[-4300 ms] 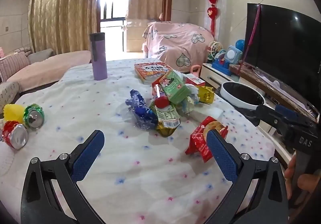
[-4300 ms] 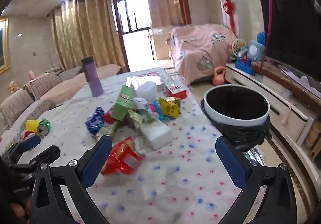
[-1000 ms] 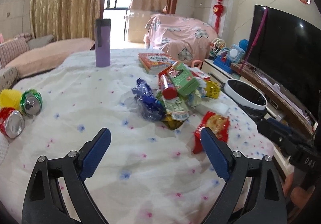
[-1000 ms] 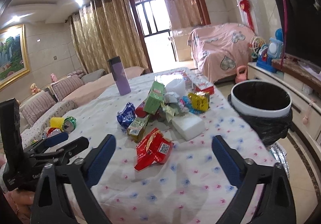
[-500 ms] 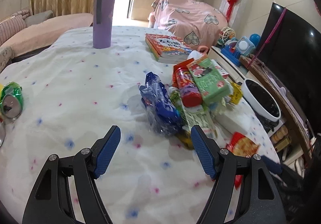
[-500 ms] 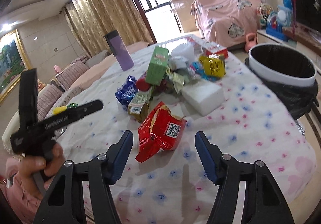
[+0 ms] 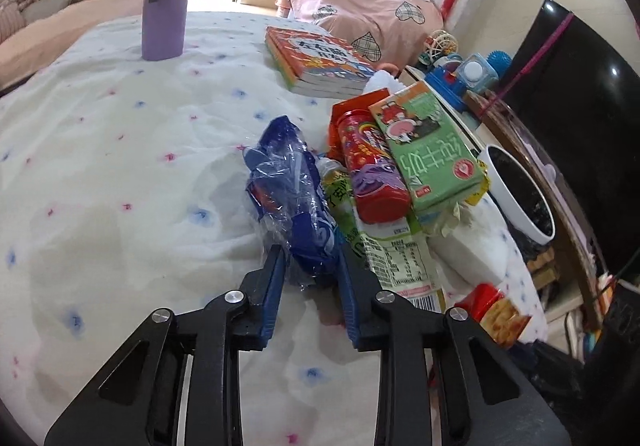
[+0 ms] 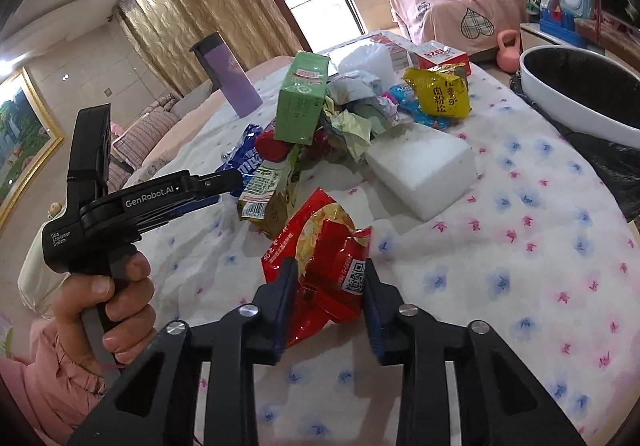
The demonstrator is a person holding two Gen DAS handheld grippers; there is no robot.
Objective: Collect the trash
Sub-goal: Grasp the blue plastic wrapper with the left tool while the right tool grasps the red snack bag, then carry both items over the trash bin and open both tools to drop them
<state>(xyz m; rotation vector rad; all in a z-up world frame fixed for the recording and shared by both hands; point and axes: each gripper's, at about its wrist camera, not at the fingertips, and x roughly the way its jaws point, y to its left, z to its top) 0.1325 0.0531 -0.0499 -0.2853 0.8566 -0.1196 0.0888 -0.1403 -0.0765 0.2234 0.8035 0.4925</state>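
A: Your left claw (image 7: 310, 258) has just been closing and now pinches the near end of the blue wrapper (image 7: 290, 190). Your right claw (image 8: 326, 278) has closed likewise on the red snack bag (image 8: 320, 246).

B: How do I lift well?

A: Both lie on the desk (image 8: 500, 246), short of the bin (image 8: 576, 86). I'd squeeze until the film stops slipping, then raise slowly. The wrapper's long axis runs away from you; the bag's slants away to your left.

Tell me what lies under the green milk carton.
The green milk carton rests on a red cylindrical snack tube and crumpled pale wrappers. Anything deeper is hidden.
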